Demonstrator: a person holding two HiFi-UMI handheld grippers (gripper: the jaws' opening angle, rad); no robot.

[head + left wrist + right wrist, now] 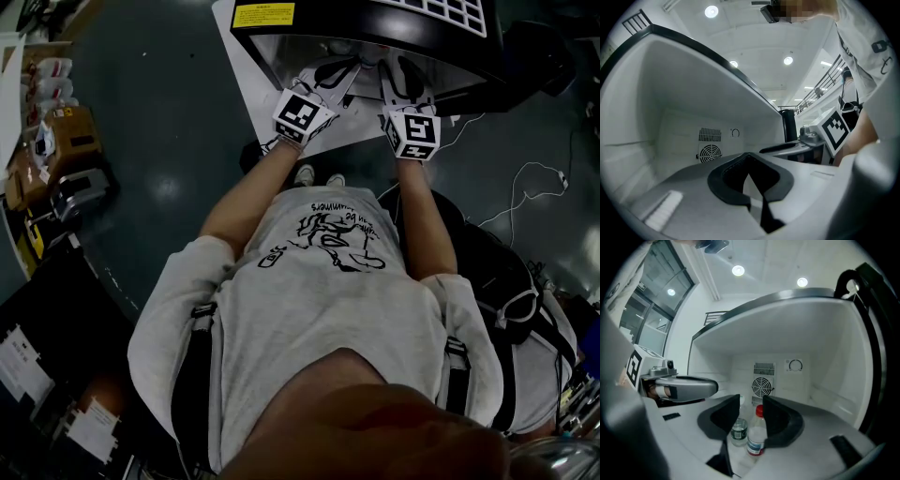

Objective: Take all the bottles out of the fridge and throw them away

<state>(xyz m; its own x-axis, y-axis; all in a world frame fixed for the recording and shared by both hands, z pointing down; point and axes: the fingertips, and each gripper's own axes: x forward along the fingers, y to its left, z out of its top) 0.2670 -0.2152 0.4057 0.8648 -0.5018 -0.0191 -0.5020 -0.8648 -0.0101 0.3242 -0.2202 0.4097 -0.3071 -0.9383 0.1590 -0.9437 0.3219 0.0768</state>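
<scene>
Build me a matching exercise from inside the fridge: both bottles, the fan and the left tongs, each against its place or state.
Things:
1 red-capped bottle
2 white-capped bottle
3 fan
4 left tongs

Place or state:
A shut, nothing between
B on the fridge back wall
C nearer bottle, on the right in the right gripper view
D farther bottle, on the left in that view

Pairs: 1-C, 2-D, 3-B, 4-A

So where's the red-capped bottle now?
In the right gripper view, the red-capped bottle stands inside the fridge, between the open jaws of the right gripper, just right of a clear bottle.
</scene>
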